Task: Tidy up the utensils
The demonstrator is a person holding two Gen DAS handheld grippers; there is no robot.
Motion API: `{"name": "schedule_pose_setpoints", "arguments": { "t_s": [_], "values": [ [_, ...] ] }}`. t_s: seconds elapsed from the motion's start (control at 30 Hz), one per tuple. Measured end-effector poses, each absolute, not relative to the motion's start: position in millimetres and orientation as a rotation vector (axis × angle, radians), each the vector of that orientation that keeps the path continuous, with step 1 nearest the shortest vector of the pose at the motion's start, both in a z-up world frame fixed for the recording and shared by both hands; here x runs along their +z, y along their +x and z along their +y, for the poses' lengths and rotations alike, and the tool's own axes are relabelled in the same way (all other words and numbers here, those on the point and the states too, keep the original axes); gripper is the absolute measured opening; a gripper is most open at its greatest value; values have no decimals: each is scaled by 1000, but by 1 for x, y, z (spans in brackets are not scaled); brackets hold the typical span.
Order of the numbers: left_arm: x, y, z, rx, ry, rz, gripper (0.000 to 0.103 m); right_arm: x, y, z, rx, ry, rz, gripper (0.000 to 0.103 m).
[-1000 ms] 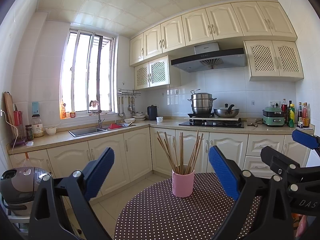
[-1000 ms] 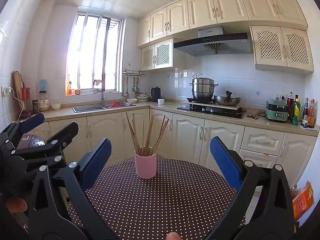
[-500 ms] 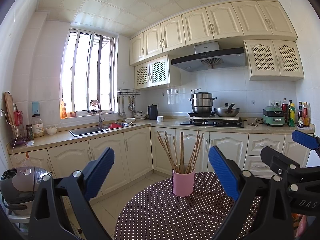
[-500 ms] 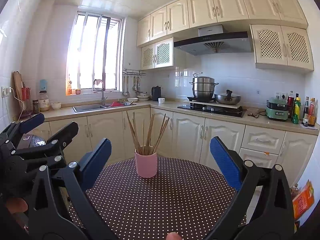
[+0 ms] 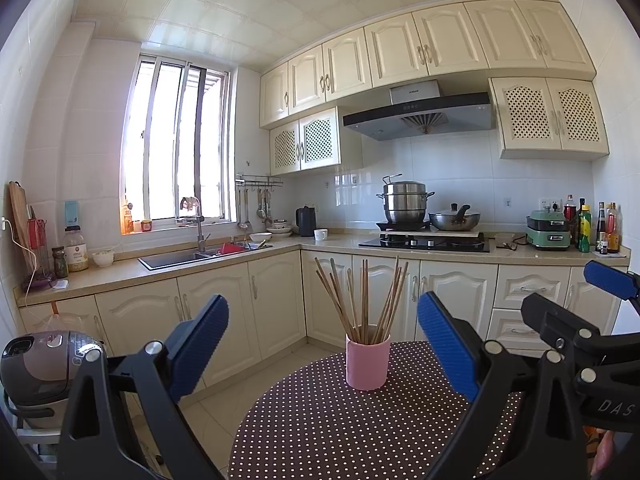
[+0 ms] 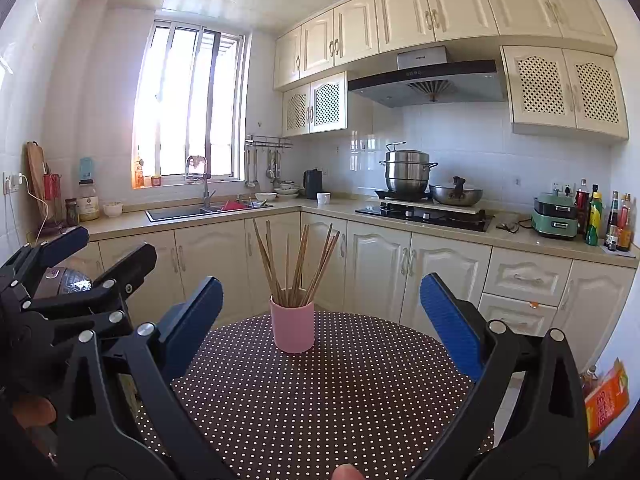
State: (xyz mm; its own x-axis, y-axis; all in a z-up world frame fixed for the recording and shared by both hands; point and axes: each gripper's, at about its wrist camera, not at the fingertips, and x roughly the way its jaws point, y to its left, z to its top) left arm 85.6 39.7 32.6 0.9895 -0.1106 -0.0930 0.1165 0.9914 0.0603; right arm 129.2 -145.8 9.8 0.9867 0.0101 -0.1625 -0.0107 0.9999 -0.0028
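Observation:
A pink cup (image 5: 368,362) stands upright on a round table with a dark polka-dot cloth (image 5: 340,432). Several wooden chopsticks (image 5: 364,300) stand in the cup, fanned out. The cup (image 6: 293,329) and chopsticks (image 6: 296,268) also show in the right wrist view, near the far edge of the table (image 6: 320,400). My left gripper (image 5: 322,344) is open and empty, held above the table's left part, short of the cup. My right gripper (image 6: 320,320) is open and empty, also short of the cup. Each gripper shows at the edge of the other's view.
Cream kitchen cabinets (image 5: 248,312) and a countertop with a sink (image 5: 180,258) and a hob with pots (image 5: 424,240) run behind the table. A rice cooker (image 5: 44,368) stands low at the left. Bottles (image 6: 612,220) stand on the counter at the right.

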Motion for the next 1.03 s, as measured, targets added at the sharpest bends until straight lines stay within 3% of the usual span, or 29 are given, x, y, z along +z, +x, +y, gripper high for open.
{"name": "schedule_pose_setpoints", "arguments": {
  "t_s": [0.77, 1.03],
  "values": [
    [28, 99, 37, -111, 69, 123, 94, 4, 145, -147, 22, 12, 198, 97],
    [10, 130, 29, -120, 73, 227, 94, -14, 173, -153, 33, 29, 277, 97]
  ]
}}
